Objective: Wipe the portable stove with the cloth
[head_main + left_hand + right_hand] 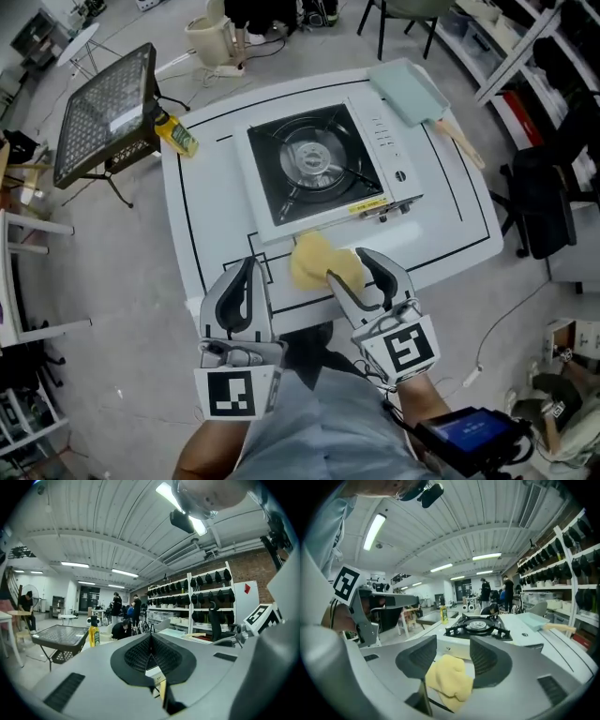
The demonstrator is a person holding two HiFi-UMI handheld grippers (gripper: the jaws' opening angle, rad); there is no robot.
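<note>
Nearest, at the lower left of the head view, the left claw (247, 270) had its jaws pressed together on nothing. Beside it the right claw (345, 265) had its 2 jaws apart. The yellow cloth (312, 260) lay crumpled between them on the worktop (450, 225), near its front edge and just in front of the portable stove (319, 164). The cloth looked soft, light and limp, and it would likely bunch, so a pinch on its raised fold seemed best. Beyond, the stove's pan supports could snag it, while the flat white rim looked easy. Farther off, a teal board (408, 92) at upper right and a yellow bottle (176, 136) at upper left left open room between.
</note>
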